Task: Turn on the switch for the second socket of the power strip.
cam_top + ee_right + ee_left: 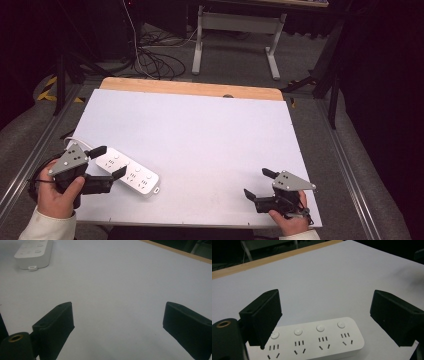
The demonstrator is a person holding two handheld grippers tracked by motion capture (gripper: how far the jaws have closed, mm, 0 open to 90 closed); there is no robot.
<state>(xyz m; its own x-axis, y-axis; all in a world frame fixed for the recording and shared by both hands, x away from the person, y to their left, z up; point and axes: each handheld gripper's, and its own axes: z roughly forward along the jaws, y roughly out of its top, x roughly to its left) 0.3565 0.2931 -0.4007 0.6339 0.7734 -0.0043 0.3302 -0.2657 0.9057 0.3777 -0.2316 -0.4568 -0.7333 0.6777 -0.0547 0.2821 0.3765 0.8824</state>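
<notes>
Two grippers are held low over a white table [200, 130], one at each near corner. At the left, the left gripper [108, 161] is spread wide, its jaws standing either side of the near end of a white power strip [131, 173] without visibly touching it. The power strip lies flat on the table's near left part, angled, with its cord [75, 141] running off behind the left gripper. Four sockets, each with a round button, are seen in the left gripper view. A rigid, fairly light plastic body with smooth, somewhat slippery sides is judged likely; a hold across the narrow width, on the long side walls, is suggested. At the right, the right gripper [256, 182] is likewise spread, holding nothing, well apart from the power strip.
</notes>
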